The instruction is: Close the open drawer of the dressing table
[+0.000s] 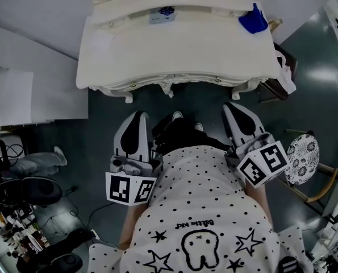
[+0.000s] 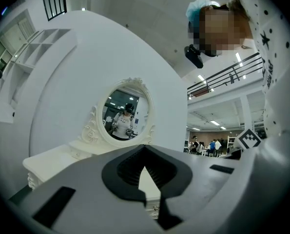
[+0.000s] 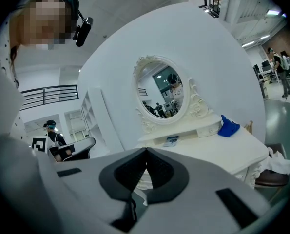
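Here is the dressing table [image 1: 129, 50], cream-white with a carved edge, standing straight ahead of the person and well clear of both tools. Its drawer fronts [image 1: 183, 82] run along the near edge, small knobs [image 1: 133, 85] showing, and from above they look level with that edge; I cannot pick out one standing open.

Left gripper [image 1: 137, 118] is held level in front of the body and pointing at the table. Its fingers [image 2: 130, 172] are pressed together at the tips, with nothing between them. Right gripper [image 1: 234, 108] sits alongside, angled a touch downward. Its fingers [image 3: 162, 174] are also closed tip to tip, gripping nothing. Neither tool touches the table.

On the tabletop, a blue cloth [image 1: 253, 20] lies at the right rear corner, and a small box [image 1: 162, 14] sits at the back near the middle. The oval mirror [image 3: 160, 92] rises behind, its ornate frame catching the person's reflection. Down on the dark floor, the person's shoes [image 1: 178, 116] show between the two grippers, just short of the table's front. A chair with a patterned seat [image 1: 302, 159] stands off to the right.
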Demonstrator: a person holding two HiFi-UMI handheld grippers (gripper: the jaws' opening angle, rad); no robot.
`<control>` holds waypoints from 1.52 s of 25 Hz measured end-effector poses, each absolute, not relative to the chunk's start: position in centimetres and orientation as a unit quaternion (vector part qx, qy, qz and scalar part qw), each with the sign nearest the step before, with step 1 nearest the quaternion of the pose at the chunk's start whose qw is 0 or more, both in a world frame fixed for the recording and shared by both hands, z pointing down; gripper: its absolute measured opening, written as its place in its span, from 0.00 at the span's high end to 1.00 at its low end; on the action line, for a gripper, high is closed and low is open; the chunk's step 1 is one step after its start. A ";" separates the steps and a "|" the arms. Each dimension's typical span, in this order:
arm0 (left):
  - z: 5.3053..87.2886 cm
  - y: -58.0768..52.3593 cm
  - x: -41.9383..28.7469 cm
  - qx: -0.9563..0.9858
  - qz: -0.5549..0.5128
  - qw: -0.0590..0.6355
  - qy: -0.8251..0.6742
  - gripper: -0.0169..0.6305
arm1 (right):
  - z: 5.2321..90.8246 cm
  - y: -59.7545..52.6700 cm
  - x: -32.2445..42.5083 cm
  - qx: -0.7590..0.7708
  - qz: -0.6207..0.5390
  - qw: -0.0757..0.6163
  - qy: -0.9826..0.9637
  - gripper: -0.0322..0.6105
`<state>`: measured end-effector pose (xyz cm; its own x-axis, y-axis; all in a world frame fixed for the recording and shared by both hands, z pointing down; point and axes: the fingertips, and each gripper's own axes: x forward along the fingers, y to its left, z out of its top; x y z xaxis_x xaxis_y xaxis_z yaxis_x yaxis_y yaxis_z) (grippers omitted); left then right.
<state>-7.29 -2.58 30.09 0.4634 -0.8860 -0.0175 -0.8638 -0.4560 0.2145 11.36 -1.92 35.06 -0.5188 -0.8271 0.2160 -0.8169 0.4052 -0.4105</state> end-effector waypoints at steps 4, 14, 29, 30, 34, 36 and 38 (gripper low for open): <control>30.0 -2.4 -7.2 0.851 -0.063 0.086 -0.514 0.95 | 35.2 -1.8 11.4 -0.488 -0.241 0.013 0.839 0.94; 29.9 -2.7 -7.7 0.850 -0.065 0.088 -0.515 0.95 | 35.5 -1.7 11.3 -0.490 -0.242 0.009 0.838 0.94; 29.8 -2.7 -7.8 0.849 -0.066 0.092 -0.516 0.95 | 35.4 -1.9 11.0 -0.486 -0.243 0.005 0.839 0.94; 29.8 -2.7 -7.8 0.849 -0.066 0.092 -0.516 0.95 | 35.4 -1.9 11.0 -0.486 -0.243 0.004 0.840 0.94; 29.9 -2.8 -7.9 0.848 -0.065 0.094 -0.518 0.95 | 35.4 -2.0 11.0 -0.485 -0.243 0.002 0.840 0.94; 29.9 -2.8 -7.9 0.848 -0.065 0.094 -0.518 0.95 | 35.4 -2.0 11.0 -0.485 -0.244 0.002 0.840 0.94; 29.9 -2.8 -7.8 0.848 -0.066 0.094 -0.518 0.95 | 35.5 -2.0 11.1 -0.485 -0.243 0.003 0.840 0.94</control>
<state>-7.85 -2.77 29.93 0.4552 -0.8903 -0.0142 -0.8654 -0.4461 0.2282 11.05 -2.02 35.46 -0.5291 -0.8165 0.2309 -0.8134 0.4106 -0.4121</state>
